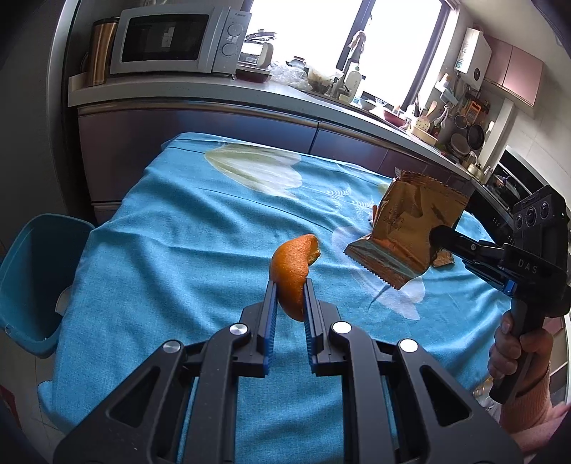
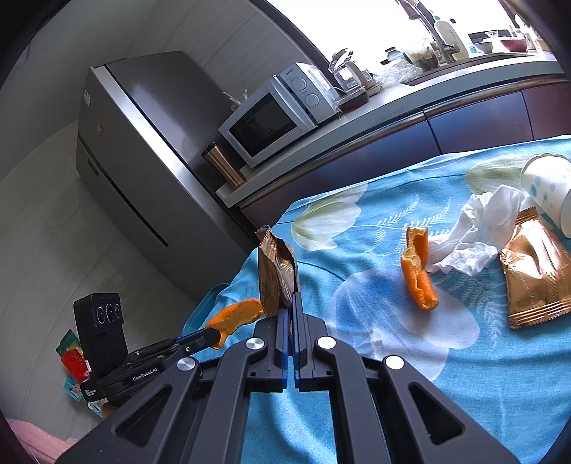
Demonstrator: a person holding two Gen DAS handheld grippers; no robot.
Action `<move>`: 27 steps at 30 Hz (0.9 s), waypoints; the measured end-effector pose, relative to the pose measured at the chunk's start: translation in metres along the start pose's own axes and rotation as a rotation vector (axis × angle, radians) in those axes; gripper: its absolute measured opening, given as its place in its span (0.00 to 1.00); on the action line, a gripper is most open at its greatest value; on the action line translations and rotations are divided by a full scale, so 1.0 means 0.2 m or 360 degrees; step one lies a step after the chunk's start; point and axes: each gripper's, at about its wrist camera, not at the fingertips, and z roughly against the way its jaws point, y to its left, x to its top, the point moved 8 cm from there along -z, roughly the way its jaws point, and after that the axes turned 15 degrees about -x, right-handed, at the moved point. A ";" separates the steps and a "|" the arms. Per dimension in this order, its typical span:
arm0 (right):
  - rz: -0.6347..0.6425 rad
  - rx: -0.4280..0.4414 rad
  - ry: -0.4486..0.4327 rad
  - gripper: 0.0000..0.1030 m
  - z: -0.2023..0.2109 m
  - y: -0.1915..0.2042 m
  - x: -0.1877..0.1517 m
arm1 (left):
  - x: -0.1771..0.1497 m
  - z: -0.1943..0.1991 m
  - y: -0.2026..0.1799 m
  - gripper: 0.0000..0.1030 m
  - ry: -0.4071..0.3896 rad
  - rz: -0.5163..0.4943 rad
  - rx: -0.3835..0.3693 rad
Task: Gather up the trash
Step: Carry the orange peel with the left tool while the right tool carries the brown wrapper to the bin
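- Peel: my left tongs (image 1: 289, 290) pinch the orange peel (image 1: 293, 272); carry it level over the blue bin (image 1: 32, 271).
- Right tongs (image 2: 289, 303) clamp shut on the brown wrapper (image 2: 276, 275); follow without loosening.

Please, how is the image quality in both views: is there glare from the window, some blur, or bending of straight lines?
Left wrist view: the window is blown out white, the counter edge bows from fisheye, and the orange peel in the left gripper is sharp. Right wrist view: the window is overexposed too, the fridge leans and curves, and the brown wrapper in the right gripper is sharp.
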 end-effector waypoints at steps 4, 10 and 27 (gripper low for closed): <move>0.0021 0.0018 0.0015 0.01 -0.02 0.05 -0.01 | 0.00 0.04 0.03 0.14 -0.0017 0.0014 0.0013; 0.0056 0.0039 0.0038 0.01 -0.05 0.12 -0.03 | -0.02 0.10 0.08 0.14 -0.0038 0.0039 0.0038; 0.0136 0.0125 0.0115 0.01 -0.17 0.32 -0.06 | -0.02 0.29 0.24 0.14 -0.0117 0.0111 0.0113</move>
